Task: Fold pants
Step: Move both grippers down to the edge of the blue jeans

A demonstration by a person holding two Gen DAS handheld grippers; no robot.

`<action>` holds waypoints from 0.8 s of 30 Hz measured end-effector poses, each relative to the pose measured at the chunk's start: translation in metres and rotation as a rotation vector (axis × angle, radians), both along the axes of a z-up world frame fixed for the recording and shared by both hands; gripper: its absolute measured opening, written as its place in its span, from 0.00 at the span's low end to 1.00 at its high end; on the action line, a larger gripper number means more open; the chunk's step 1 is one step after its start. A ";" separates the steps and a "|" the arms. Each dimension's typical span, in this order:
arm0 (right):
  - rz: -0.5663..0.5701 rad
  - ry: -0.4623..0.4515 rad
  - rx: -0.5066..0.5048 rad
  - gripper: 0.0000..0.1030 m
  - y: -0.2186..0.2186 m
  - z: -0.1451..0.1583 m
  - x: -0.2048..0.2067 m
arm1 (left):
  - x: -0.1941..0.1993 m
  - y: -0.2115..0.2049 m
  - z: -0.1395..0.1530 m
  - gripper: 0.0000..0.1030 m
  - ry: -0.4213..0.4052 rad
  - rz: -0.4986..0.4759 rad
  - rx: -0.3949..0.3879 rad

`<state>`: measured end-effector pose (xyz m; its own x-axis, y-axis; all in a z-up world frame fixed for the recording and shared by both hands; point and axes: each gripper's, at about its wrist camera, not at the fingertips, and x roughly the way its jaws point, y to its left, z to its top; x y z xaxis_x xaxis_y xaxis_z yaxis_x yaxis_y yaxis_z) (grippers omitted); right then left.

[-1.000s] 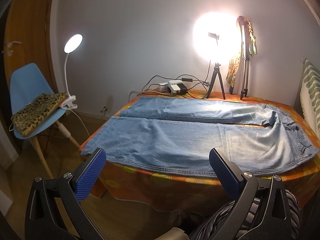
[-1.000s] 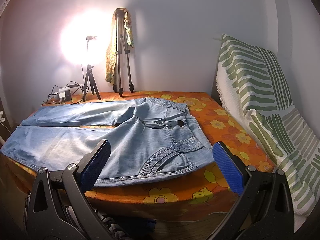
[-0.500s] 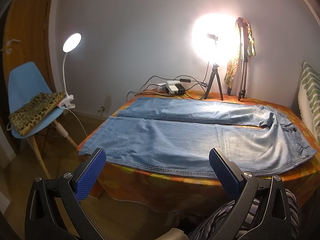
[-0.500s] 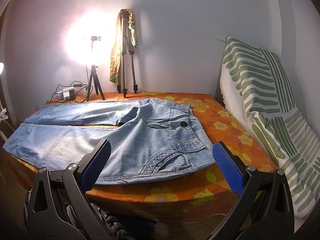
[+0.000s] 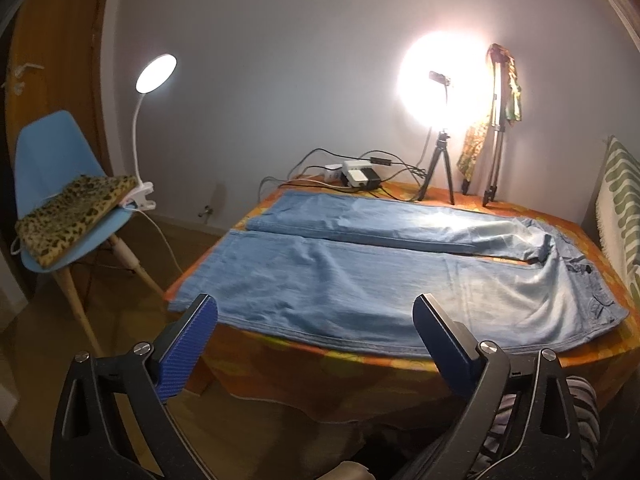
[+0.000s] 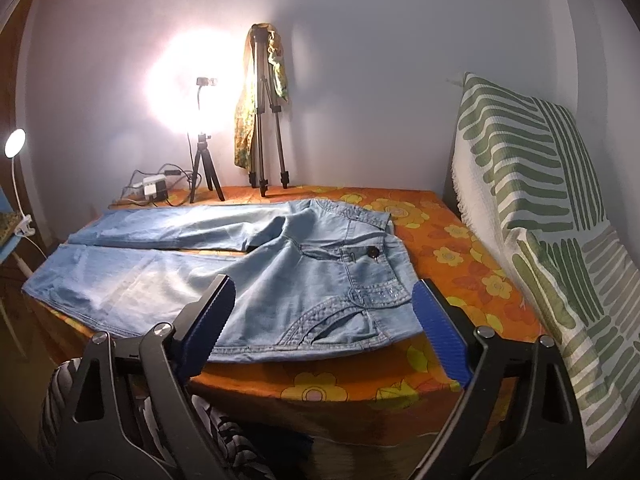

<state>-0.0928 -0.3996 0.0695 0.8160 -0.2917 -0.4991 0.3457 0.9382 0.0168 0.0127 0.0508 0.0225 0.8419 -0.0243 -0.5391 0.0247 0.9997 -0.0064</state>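
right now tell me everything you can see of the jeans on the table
The jeans are light blue, faded denim, spread flat and unfolded on the orange flowered tablecloth. The waist points toward the green-striped cushion, the two legs run side by side toward the lamp end, with a narrow gap between them. A dark button, a curved stitched pocket and a sparkly trim show at the waist. The near leg's hem reaches the table edge. Neither gripper touches them.

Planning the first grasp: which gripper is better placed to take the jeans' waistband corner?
Right. The right gripper, jaws closing but empty, frames the jeans' waistband corner; the left gripper faces the lower leg.
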 end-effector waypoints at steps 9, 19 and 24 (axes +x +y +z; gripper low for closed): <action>0.103 -0.023 -0.007 0.90 -0.011 0.029 0.031 | 0.037 0.043 0.031 0.93 -0.031 0.023 -0.017; 0.258 0.027 -0.019 0.87 0.005 0.052 0.133 | 0.150 0.076 0.041 0.85 0.075 0.015 -0.081; 0.345 0.083 -0.032 0.86 0.017 0.045 0.212 | 0.223 0.085 0.037 0.85 0.145 0.015 -0.113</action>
<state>0.1197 -0.3830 0.1147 0.8264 -0.0224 -0.5627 0.0069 0.9995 -0.0297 0.2359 0.1360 0.0599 0.7564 -0.0800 -0.6492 0.0008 0.9926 -0.1214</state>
